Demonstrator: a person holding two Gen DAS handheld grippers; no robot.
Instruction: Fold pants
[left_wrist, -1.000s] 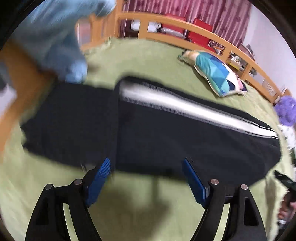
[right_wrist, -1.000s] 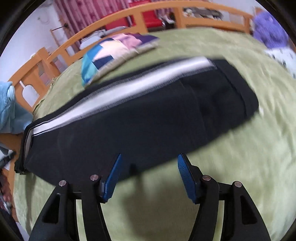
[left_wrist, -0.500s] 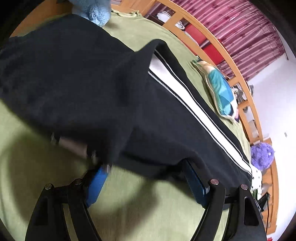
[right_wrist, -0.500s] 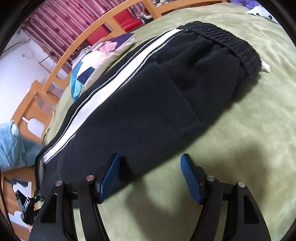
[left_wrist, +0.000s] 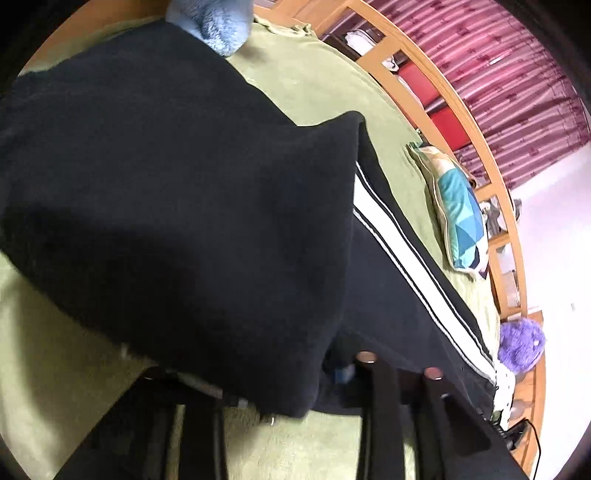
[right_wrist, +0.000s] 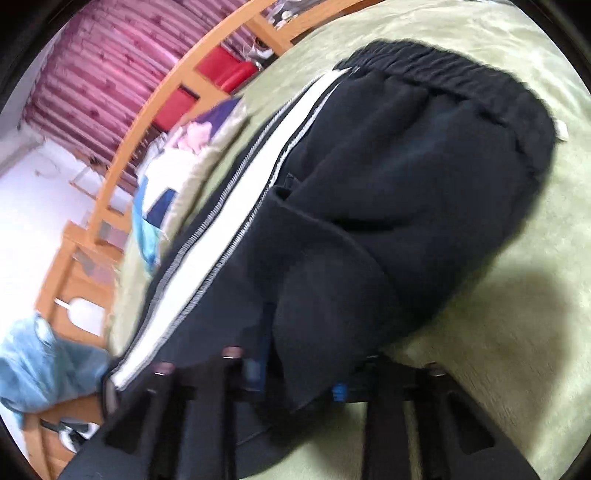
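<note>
A green bedspread (left_wrist: 325, 85) covers a wooden-railed bed with red curtains at 1 o'clock. The black pants (left_wrist: 177, 206) lie across it, side stripe toward 3 o'clock. The left gripper (left_wrist: 280, 387) is buried under cloth; its grip cannot be told. The right gripper (right_wrist: 299, 376) clamps a raised fold of pants.

Both grippers have black angular frames, silver screws and blue-padded fingers (right_wrist: 338, 392).
</note>
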